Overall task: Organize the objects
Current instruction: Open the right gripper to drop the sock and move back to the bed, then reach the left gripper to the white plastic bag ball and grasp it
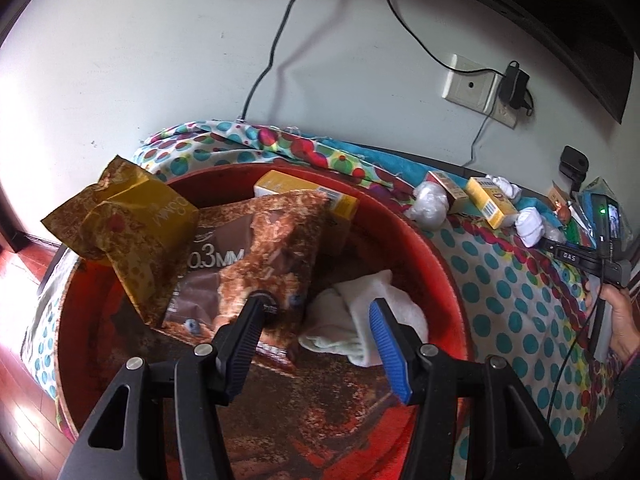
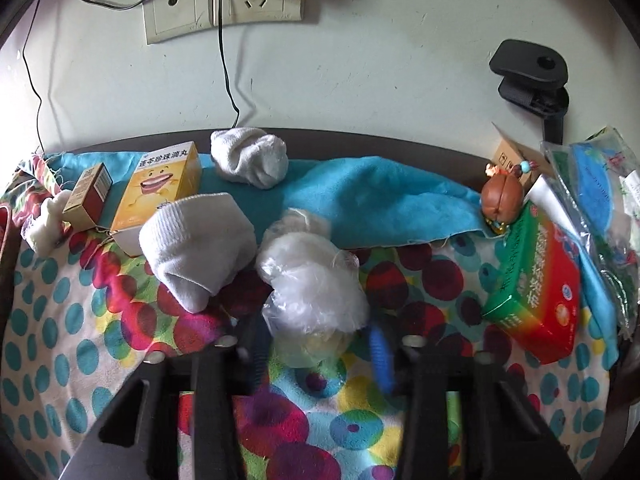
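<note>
Surface: polka-dot cloth (image 2: 80,320) is covering the table below a white wall with sockets (image 2: 224,4).
Right gripper (image 2: 318,346): it is pointing steeply down; its blurred fingers are standing either side of the near end of the plastic bag (image 2: 312,284). Whether the pads are pressing on it I cannot tell.
Bag: it is lying on the cloth straight ahead of the right gripper, clear and crumpled, with something pale inside.
Beyond the bag: a folded white sock (image 2: 196,248) is sitting just left of it; a balled sock (image 2: 250,158) is lying further back on blue cloth (image 2: 380,204); a yellow box (image 2: 160,188) and a small brown box (image 2: 88,194) are standing at the far left.
Right side: a green-and-red box (image 2: 536,280) is lying near a brown figurine (image 2: 502,196).
Left gripper (image 1: 320,316): it is hovering over the red tub (image 1: 436,248), angled down, jaws spread wide with nothing gripped.
Tub contents: a white sock (image 1: 372,312) is lying just beyond the blue fingertip (image 1: 384,336); a brown snack bag (image 1: 256,248) is leaning behind the black finger; a gold bag (image 1: 132,224) is resting on the left rim; a yellow carton (image 1: 280,186) is at the back.
Hand (image 1: 616,312): at the right edge of the left view, a person's hand is holding the right gripper's handle.
</note>
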Action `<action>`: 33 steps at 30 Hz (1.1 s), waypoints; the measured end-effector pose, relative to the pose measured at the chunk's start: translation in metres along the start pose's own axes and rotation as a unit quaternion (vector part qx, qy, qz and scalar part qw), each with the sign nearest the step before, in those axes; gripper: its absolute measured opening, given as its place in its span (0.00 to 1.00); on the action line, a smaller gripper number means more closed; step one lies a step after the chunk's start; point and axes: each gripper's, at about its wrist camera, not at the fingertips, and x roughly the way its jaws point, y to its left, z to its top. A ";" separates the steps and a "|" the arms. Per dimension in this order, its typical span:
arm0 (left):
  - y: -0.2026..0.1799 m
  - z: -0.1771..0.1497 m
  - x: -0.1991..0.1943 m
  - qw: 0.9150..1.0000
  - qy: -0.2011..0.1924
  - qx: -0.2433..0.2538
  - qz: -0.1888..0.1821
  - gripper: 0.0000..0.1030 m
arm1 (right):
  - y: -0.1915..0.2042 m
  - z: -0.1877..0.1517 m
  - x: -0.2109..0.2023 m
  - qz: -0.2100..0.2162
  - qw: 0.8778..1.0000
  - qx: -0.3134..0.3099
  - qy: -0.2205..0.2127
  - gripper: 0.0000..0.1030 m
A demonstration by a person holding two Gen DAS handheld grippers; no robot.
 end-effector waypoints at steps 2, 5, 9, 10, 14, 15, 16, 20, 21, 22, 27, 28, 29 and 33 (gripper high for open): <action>-0.006 -0.001 0.001 1.000 0.001 0.006 -0.004 0.55 | 0.000 0.000 0.000 0.008 1.000 0.002 0.000 0.26; -0.017 -0.001 0.001 1.000 0.004 0.015 -0.008 0.55 | 0.003 -0.001 0.000 0.010 1.000 -0.003 0.000 0.24; -0.038 0.000 -0.002 0.999 -0.003 0.042 -0.015 0.55 | 0.005 -0.002 -0.001 0.013 1.000 -0.003 0.000 0.24; -0.044 0.001 -0.003 0.999 -0.005 0.050 -0.015 0.55 | 0.006 -0.002 -0.001 0.014 1.000 -0.002 0.000 0.24; -0.069 0.010 -0.001 0.996 -0.001 0.073 -0.043 0.55 | 0.009 -0.003 -0.002 0.014 1.000 -0.003 0.000 0.24; -0.077 0.015 0.003 0.995 0.003 0.082 -0.049 0.55 | 0.010 -0.003 -0.002 0.016 1.000 -0.002 0.000 0.24; -0.086 0.019 0.007 0.994 0.007 0.096 -0.053 0.55 | 0.007 -0.002 0.000 0.016 1.000 -0.002 0.001 0.25; -0.118 0.039 0.031 0.987 0.025 0.149 -0.048 0.55 | 0.010 -0.002 -0.001 0.017 1.000 -0.001 0.001 0.26; -0.126 0.045 0.039 0.985 0.036 0.161 -0.052 0.55 | 0.011 -0.002 -0.001 0.017 1.000 0.000 0.001 0.26; -0.130 0.049 0.046 0.984 0.043 0.168 -0.051 0.55 | 0.010 -0.002 -0.001 0.018 1.000 0.000 0.001 0.26; -0.145 0.071 0.085 0.978 0.079 0.182 -0.059 0.55 | 0.014 -0.001 0.000 0.019 1.000 0.001 0.001 0.26; -0.147 0.074 0.092 0.978 0.086 0.181 -0.063 0.55 | 0.014 0.000 0.000 0.019 1.000 0.001 0.001 0.26; -0.148 0.076 0.098 0.977 0.092 0.180 -0.065 0.55 | 0.013 0.001 0.003 0.019 1.000 0.000 0.001 0.26; -0.149 0.085 0.131 0.975 0.129 0.168 -0.061 0.55 | 0.007 -0.002 0.003 0.019 1.000 0.000 0.001 0.27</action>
